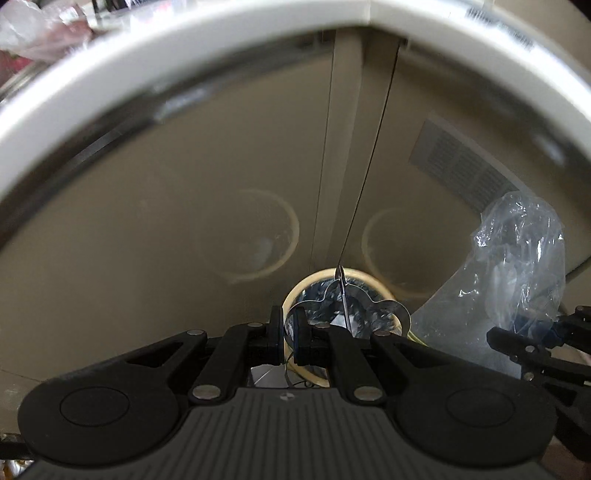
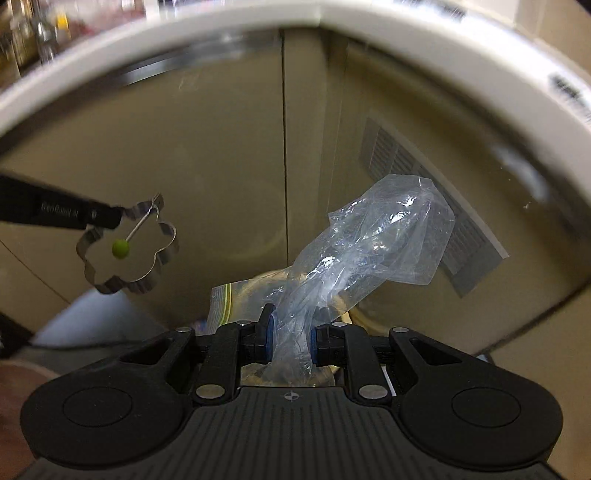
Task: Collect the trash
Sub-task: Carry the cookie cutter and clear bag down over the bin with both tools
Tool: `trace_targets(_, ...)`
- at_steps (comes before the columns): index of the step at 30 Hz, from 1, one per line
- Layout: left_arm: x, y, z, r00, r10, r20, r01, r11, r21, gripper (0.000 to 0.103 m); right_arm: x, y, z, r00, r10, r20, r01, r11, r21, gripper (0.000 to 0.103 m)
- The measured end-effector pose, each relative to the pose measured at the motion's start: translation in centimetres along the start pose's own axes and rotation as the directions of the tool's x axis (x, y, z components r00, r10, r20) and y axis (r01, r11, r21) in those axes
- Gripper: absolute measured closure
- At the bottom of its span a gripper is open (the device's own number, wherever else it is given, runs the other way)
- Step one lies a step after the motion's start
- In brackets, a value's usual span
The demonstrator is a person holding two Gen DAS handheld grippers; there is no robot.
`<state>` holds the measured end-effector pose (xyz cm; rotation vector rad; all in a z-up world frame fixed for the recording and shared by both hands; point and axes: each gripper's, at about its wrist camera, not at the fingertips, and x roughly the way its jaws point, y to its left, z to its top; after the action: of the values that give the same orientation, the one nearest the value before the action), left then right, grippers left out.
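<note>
My left gripper [image 1: 290, 334] is shut on the rim of a flower-shaped metal ring mould [image 1: 351, 308] with a wire handle and a green knob [image 2: 120, 248]; it also shows in the right wrist view [image 2: 129, 247], held in the air at the left. My right gripper [image 2: 290, 341] is shut on a crumpled clear plastic bag [image 2: 373, 240], which stands up from the fingers. The bag also shows at the right of the left wrist view [image 1: 517, 258]. Both grippers hang over a round bin with a cream rim [image 1: 310, 291] below.
A white counter edge [image 1: 184, 48] arches over beige cabinet doors [image 1: 184, 206]. A grey vent panel [image 2: 436, 206] sits on the right door. A zip bag with a green strip [image 2: 229, 299] lies under the right gripper. Clutter [image 1: 40, 33] sits on the counter top left.
</note>
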<state>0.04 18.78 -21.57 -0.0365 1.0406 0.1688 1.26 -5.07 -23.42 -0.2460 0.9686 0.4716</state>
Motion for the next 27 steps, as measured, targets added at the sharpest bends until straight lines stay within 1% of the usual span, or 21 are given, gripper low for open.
trace_targets(1, 1.2, -0.2, 0.1, 1.000, 0.005, -0.012, -0.005, 1.000, 0.009, 0.099, 1.3, 0.1, 0.0, 1.000, 0.000, -0.022, 0.000, 1.000, -0.015, 0.083)
trace_targets(7, 8.6, -1.2, 0.7, 0.993, -0.018, -0.113, 0.021, 0.999, 0.024, 0.099, 8.8, 0.6, 0.4, 0.991, -0.001, -0.131, -0.009, 0.997, -0.072, 0.083)
trace_targets(11, 12.7, -2.2, 1.3, 0.987, -0.009, -0.158, 0.018, 0.998, 0.058, 0.099, 13.5, 0.9, 0.8, 0.978, -0.016, -0.210, -0.005, 0.995, -0.102, 0.083)
trace_targets(15, 16.7, -3.1, 1.9, 0.979, -0.004, -0.202, 0.021, 0.996, 0.082, 0.099, 17.4, 0.8, 0.8, 0.963, -0.022, -0.269, -0.008, 0.994, -0.111, 0.082)
trace_targets(20, 20.9, -4.0, 2.0, 0.966, 0.009, -0.259, 0.019, 0.995, 0.102, 0.099, 21.1, 1.2, 0.8, 0.950, -0.029, -0.310, -0.021, 0.988, -0.155, 0.082)
trace_targets(22, 22.3, -4.1, 2.0, 0.959, 0.012, -0.282, 0.018, 0.995, 0.101, 0.099, 22.4, 1.0, 1.3, 0.949, -0.026, -0.314, -0.028, 0.986, -0.166, 0.081)
trace_targets(24, 23.5, -4.3, 2.0, 0.953, 0.010, -0.303, 0.022, 0.995, 0.102, 0.099, 23.5, 0.8, 1.3, 0.945, -0.027, -0.327, -0.029, 0.986, -0.167, 0.081)
trace_targets(27, 25.0, -4.8, 1.9, 0.947, 0.021, -0.319, 0.022, 0.991, 0.131, 0.099, 24.6, 0.4, 0.6, 0.939, -0.026, -0.344, -0.035, 0.985, -0.169, 0.081)
